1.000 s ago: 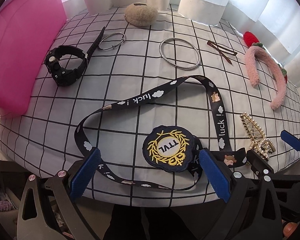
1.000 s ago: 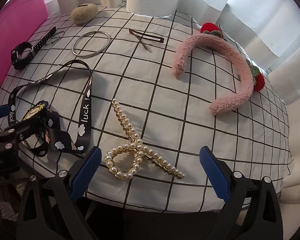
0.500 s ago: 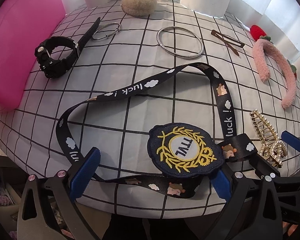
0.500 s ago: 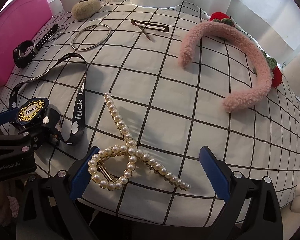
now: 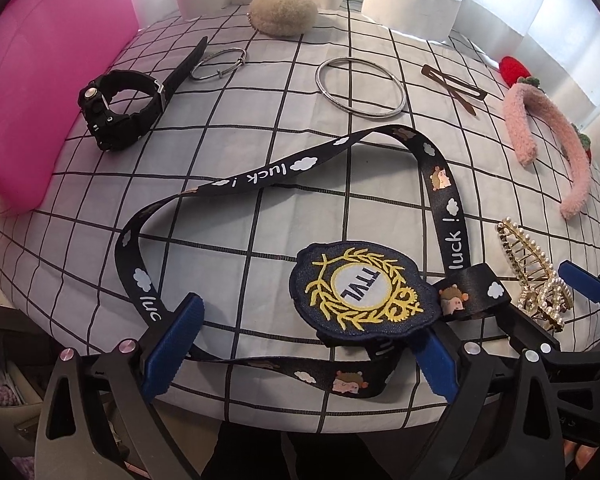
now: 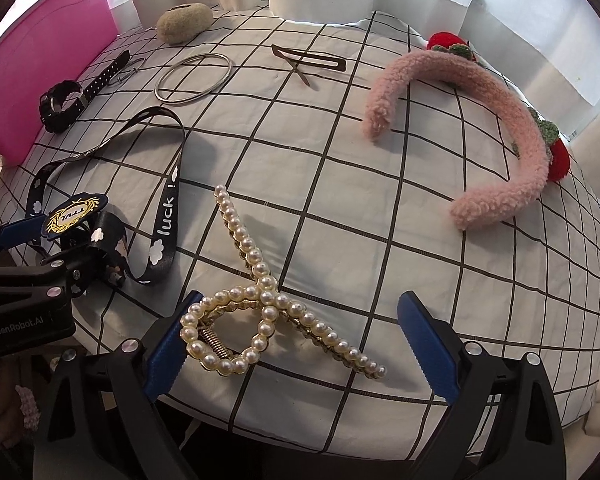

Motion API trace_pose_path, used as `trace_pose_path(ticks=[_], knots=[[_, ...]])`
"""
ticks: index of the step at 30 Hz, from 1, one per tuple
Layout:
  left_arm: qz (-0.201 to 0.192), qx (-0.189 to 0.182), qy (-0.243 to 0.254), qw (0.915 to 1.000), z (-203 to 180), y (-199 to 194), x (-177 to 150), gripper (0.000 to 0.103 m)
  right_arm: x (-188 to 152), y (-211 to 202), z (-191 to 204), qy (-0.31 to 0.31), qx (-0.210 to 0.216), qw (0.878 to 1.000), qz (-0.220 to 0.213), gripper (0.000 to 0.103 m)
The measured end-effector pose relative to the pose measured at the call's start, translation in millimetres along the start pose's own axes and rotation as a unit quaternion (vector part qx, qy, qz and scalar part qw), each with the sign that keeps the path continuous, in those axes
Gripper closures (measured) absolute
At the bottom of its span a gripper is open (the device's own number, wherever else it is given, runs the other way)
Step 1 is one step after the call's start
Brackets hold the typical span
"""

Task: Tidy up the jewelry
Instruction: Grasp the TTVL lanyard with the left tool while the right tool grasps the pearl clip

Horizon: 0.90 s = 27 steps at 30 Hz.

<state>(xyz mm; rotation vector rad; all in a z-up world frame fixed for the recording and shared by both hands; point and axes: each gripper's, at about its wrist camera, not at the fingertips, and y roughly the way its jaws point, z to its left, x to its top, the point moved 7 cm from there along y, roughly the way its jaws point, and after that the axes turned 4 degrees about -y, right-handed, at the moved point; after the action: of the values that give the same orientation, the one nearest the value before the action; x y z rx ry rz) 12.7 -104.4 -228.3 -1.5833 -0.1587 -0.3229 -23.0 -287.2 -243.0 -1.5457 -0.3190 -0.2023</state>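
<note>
A black "luck" lanyard with a round TTVL badge lies on the checked cloth. My left gripper is open, its jaws on either side of the badge end. A pearl hair claw lies between the open jaws of my right gripper; it also shows in the left wrist view. The lanyard shows at the left of the right wrist view.
A black watch, a small ring, a large bangle, a brown hair clip, a pink fluffy headband and a beige puff lie further back. A pink bin stands at the left.
Both grippers have moved forward over the cloth. The badge and the pearl claw now lie closer in between the open jaws.
</note>
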Motion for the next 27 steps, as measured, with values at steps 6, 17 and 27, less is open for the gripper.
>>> trace_pose_path(ticks=[6, 17, 27], knots=[[-0.009, -0.017, 0.027, 0.9995, -12, -14, 0, 0.051, -3, -8, 6, -0.010, 0.004, 1.000, -0.010, 0.032], [-0.030, -0.073, 0.033, 0.9964, -14, -29, 12, 0.071, -1, -12, 2, 0.026, 0.030, 0.999, -0.022, 0.049], [-0.073, -0.105, 0.028, 0.9914, -13, -61, 34, 0.071, 3, -15, 2, 0.058, 0.053, 0.996, -0.034, 0.060]])
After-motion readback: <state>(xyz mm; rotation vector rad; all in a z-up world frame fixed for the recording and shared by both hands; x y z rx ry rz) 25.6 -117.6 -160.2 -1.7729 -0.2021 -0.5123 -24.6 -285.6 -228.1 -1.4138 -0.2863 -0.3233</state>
